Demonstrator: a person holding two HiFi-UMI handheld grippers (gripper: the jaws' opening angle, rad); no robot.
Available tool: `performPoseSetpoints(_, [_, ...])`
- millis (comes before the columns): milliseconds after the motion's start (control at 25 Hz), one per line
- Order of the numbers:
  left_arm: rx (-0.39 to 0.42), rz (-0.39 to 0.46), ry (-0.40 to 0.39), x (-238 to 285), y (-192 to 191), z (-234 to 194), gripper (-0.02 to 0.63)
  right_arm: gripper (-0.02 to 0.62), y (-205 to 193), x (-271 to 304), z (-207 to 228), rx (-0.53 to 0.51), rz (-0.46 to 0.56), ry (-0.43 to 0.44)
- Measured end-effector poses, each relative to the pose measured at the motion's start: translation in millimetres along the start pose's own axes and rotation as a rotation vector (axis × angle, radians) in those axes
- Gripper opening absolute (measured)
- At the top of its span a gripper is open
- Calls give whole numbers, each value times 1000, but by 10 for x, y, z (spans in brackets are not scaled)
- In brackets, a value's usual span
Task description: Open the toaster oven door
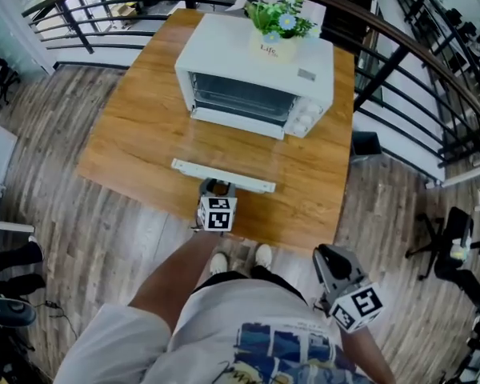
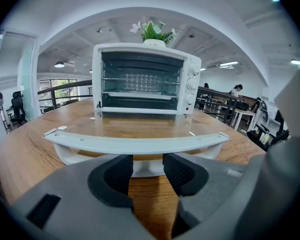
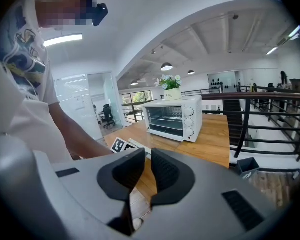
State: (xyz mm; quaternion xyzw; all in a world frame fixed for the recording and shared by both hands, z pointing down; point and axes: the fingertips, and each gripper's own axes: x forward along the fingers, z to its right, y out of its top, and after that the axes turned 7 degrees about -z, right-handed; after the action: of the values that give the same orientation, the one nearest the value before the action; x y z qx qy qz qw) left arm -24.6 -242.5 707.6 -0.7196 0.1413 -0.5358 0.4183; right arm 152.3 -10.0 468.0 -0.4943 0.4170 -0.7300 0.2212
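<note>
Grey left tongs (image 2: pixel 147 159): jaws apart with a clear gap, clamped on nothing. Their tips point at the middle of the door handle, and the white of the handle shows in the gap just beyond them.
Right tongs (image 3: pixel 148 154): jaws drawn almost together and empty, held low at my right side, well away from the table and off the job.
Door handle (image 2: pixel 135 143): white bar running crosswise right in front of the left tips. I judge it close enough to touch, but I see no pad pressing on it.
Glass door (image 2: pixel 135 126): dropped all the way down, about level, reaching out from the oven's foot towards me over the wooden table (image 2: pixel 20 154).
Toaster oven (image 2: pixel 145 79): white, at the far end of the table, mouth uncovered, wire rack (image 2: pixel 140 95) in plain sight, knobs (image 2: pixel 191 84) down its right side, a potted plant (image 2: pixel 152 33) on its roof.
Done: as I read it, the opening itself, since the door seems to be at the end of its swing.
Left: at most, pulling the left tongs clear of the handle.
Hidden: the hinges lie behind the door's glare; whether the handle rests on the table or hangs just above it I cannot tell; the lower body of the left tongs is cut off in its own view.
</note>
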Motion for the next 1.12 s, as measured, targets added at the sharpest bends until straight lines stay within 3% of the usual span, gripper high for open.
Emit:
performPoseSetpoints(520, [4, -9, -4, 11, 2, 4, 181, 43, -138, -243, -186, 42, 22, -81])
performPoseSetpoints(1120, [6, -12, -11, 4, -10, 15, 179, 43, -109, -195, -237, 44, 31, -70])
